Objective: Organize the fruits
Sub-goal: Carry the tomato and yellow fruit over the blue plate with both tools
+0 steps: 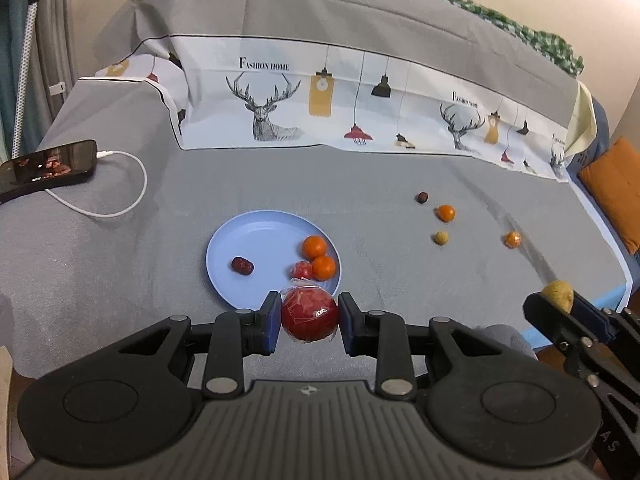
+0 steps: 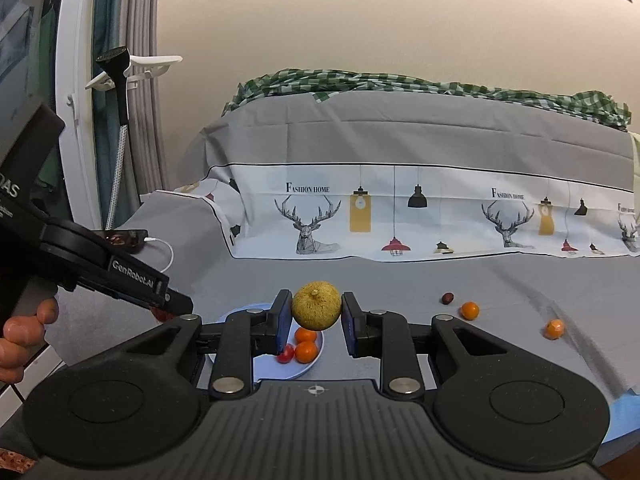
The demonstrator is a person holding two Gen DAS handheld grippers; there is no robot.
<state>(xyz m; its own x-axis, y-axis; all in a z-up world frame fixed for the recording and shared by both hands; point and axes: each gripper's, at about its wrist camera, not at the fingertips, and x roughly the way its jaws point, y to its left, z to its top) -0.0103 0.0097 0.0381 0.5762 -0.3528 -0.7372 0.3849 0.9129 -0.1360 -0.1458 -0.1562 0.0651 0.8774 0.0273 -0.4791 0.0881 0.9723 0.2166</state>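
Observation:
My left gripper is shut on a wrapped red fruit, held just above the near rim of the blue plate. The plate holds two oranges, a small red tomato and a dark red date. My right gripper is shut on a yellow-brown round fruit, held in the air above the bed near the plate; it also shows in the left wrist view. Loose on the grey sheet lie a dark date, two oranges and a small yellow fruit.
A phone on a white charging cable lies at the far left of the bed. A folded printed quilt runs along the back. An orange cushion sits past the right edge.

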